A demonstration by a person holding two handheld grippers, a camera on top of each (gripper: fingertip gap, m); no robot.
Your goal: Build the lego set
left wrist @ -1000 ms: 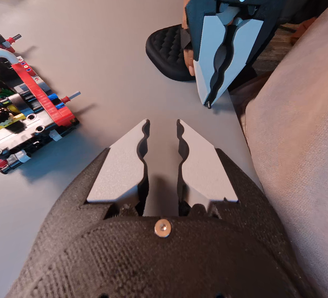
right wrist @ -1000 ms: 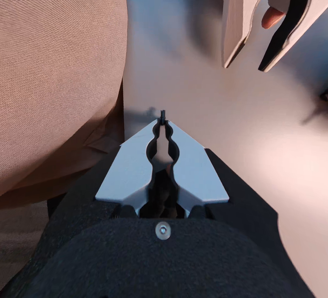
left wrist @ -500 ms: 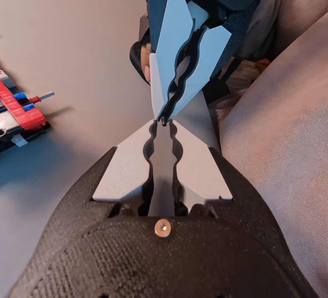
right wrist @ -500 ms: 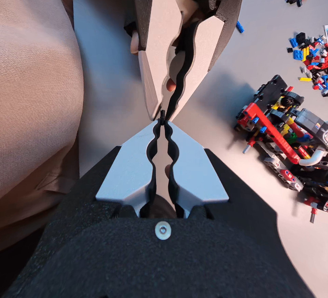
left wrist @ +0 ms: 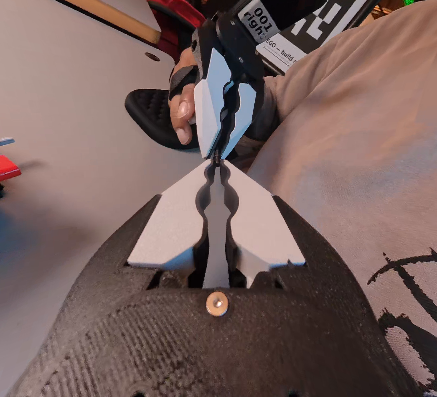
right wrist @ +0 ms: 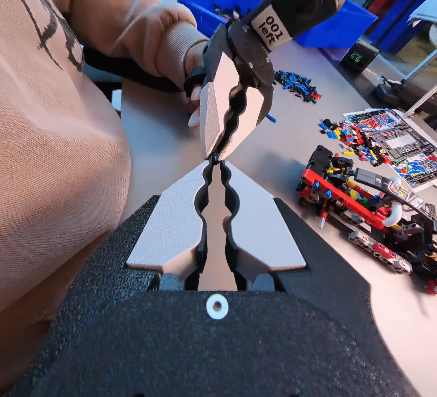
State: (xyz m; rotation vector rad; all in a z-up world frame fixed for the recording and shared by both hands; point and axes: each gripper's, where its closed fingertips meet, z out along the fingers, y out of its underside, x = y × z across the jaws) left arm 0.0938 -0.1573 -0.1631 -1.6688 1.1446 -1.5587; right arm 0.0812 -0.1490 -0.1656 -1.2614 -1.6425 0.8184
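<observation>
Your half-built car (right wrist: pixel 369 203) sits on the table (right wrist: pixel 272 149), with loose pieces (right wrist: pixel 350 135) beyond it; much remains. Near the car, your right gripper (right wrist: pixel 215 162) pinches a small black pin (right wrist: pixel 215 157). Your left gripper (left wrist: pixel 214 165) meets it tip to tip, closed on its other end.

Grippers met tip to tip

The left gripper (left wrist: pixel 214 165) narrowed onto the small black pin (right wrist: pixel 215 157) — the right gripper (right wrist: pixel 214 163) brought it up off the table (right wrist: pixel 272 153).
</observation>
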